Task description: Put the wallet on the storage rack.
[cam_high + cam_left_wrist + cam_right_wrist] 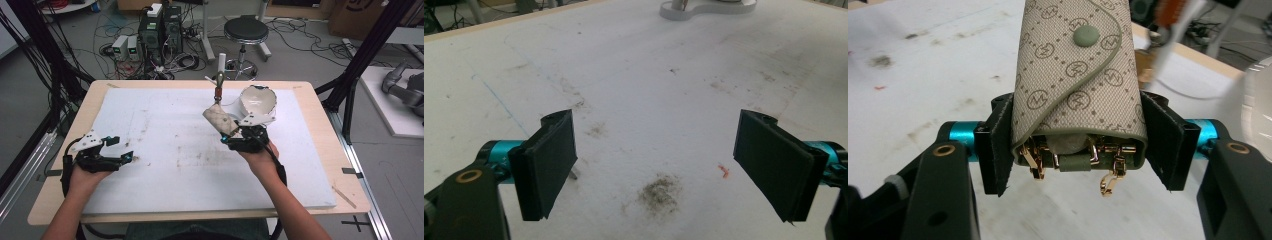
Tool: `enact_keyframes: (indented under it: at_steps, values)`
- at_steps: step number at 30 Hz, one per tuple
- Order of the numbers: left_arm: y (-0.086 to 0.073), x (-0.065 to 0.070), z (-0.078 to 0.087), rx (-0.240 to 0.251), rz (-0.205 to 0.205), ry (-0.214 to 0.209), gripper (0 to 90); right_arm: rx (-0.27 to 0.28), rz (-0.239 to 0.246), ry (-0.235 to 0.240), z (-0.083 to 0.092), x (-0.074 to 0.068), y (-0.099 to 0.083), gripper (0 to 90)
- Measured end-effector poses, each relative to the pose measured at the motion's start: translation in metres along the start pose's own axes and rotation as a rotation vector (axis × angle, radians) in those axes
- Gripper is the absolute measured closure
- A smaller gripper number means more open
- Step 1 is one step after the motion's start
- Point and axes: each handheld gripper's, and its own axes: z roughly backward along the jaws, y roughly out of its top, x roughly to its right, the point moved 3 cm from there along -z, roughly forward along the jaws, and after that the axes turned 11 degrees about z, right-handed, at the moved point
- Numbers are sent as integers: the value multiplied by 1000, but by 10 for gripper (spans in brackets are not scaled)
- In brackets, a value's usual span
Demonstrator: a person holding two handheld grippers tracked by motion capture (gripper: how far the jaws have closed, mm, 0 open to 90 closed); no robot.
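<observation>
Key pouch [1075, 75] is clamped in the right tool [1078, 145]; a white stand [257, 102] sits just beyond. Left tool [656, 165] gapes wide over the stained surface [649, 100].

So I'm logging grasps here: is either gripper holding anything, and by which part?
The right gripper is shut on the monogrammed key pouch, clamping its two sides near the end with the gold clips. The left gripper is open, holding nothing.

A light wooden table [320, 120] carries a white foam board [165, 150] covering most of its top, leaving a bare wood margin on all sides. The board is soiled with brown smudges [659, 192] and a faint blue line [499, 102]. A white stand base [706, 7] sits at the far right.
</observation>
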Motion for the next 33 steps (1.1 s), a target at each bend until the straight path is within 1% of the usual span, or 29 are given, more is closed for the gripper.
enact_keyframes:
  at_steps: [7,12,15,18,19,26,28,30,33]
  values:
    - [3,2,-5,3,-6,-7,172,6,-18,-63,25,22,-17,370]
    - [5,4,-9,-1,-13,-8,172,-3,-23,-106,42,37,-26,371]
    - [5,6,-11,-7,-17,-10,172,-7,-29,-125,50,45,-29,371]
    - [4,6,-12,-10,-21,-14,172,-19,-21,-143,55,55,-32,371]
    - [4,6,-11,-10,-20,-14,172,-24,-18,-149,57,59,-32,371]
    - [3,5,-9,-7,-15,-8,172,-59,-41,-185,61,84,-34,371]
    - [3,5,-8,-8,-17,-7,172,-70,-35,-191,60,88,-34,370]
    - [3,6,-9,-7,-16,-8,172,-80,-40,-193,57,92,-34,371]
    - [2,6,-9,-13,-21,-8,172,-104,-29,-193,51,97,-33,371]
